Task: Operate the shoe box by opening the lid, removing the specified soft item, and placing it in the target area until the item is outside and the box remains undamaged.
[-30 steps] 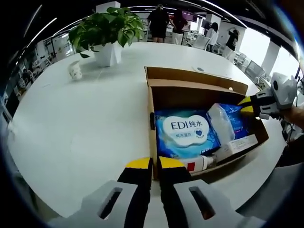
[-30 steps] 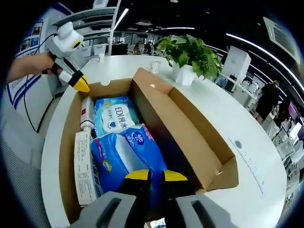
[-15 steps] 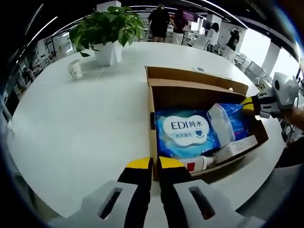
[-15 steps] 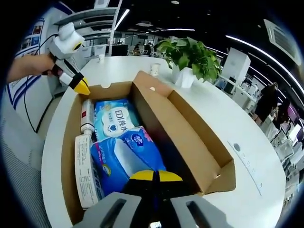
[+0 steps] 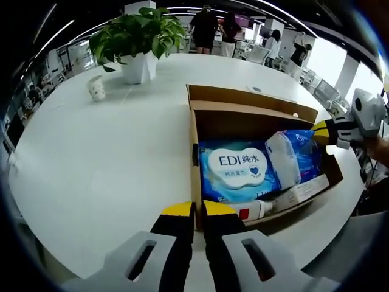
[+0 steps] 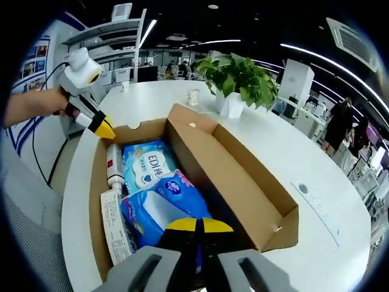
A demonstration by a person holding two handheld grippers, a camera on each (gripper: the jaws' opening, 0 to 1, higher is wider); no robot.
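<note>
Pinching the crinkly blue-and-white plastic soft pack [image 6: 159, 208] with my right gripper [image 6: 196, 224], I have raised it slightly inside the open brown cardboard shoe box [image 5: 203, 106] near the round white tabletop's [image 5: 109, 152] edge; my left gripper [image 5: 194, 210], jaws together, stays outside.

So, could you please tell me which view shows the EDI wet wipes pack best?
The left gripper view: the EDI wet wipes pack lies face-on with its label large and readable. In the right gripper view the pack is smaller, farther back in the shoe box and angled.
</note>
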